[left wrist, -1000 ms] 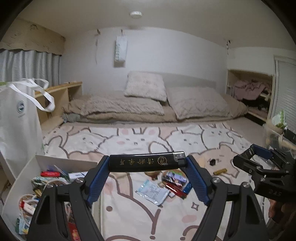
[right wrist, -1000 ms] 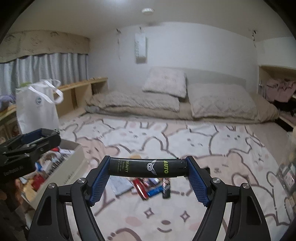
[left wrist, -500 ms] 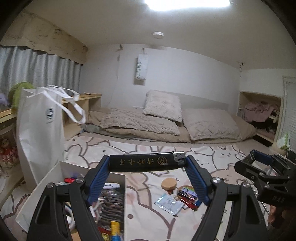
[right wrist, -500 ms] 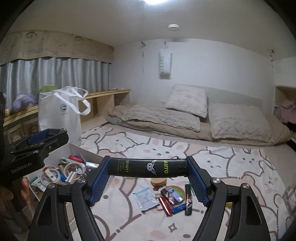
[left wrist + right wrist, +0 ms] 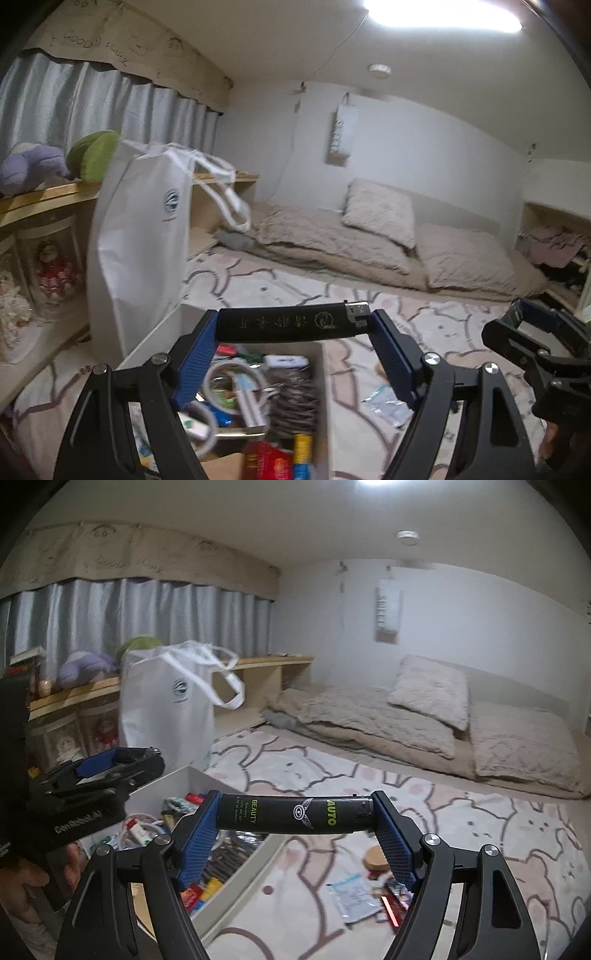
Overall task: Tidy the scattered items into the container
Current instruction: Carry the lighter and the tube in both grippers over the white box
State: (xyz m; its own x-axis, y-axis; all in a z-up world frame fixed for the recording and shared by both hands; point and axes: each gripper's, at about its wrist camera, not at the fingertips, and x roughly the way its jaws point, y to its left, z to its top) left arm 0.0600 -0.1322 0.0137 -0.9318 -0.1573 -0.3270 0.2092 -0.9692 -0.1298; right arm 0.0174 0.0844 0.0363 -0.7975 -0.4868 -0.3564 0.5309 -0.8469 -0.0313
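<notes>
Your left tongs (image 5: 293, 325) pinch a black lighter (image 5: 291, 324) crosswise, one blue pad on each end, so it spans the full gap and cannot roll out. Your right tongs (image 5: 293, 814) grip a second black lighter marked AUTO (image 5: 293, 814) the same way. Both lighters hang above the bed, over or just beside the white box (image 5: 323, 363) at the near left, which already holds cables, packets and small odds and ends. Holding each lighter by its ends keeps the body level, and I judge a simple spread of the pads would drop it straight in.

The left lighter sits over the box's far edge; the right one looks to hang over its right wall, so I think it wants a little more leftward travel.

On the bedspread (image 5: 480, 812) to the right, a foil sachet (image 5: 351, 893), a round wooden lid (image 5: 375, 858) and some red and dark packets (image 5: 393, 904) lie unsorted. A tall white tote bag (image 5: 144, 236) stands just behind the box; its loose handles droop close. Your two tools are near each other, so mind a clash over the box.
</notes>
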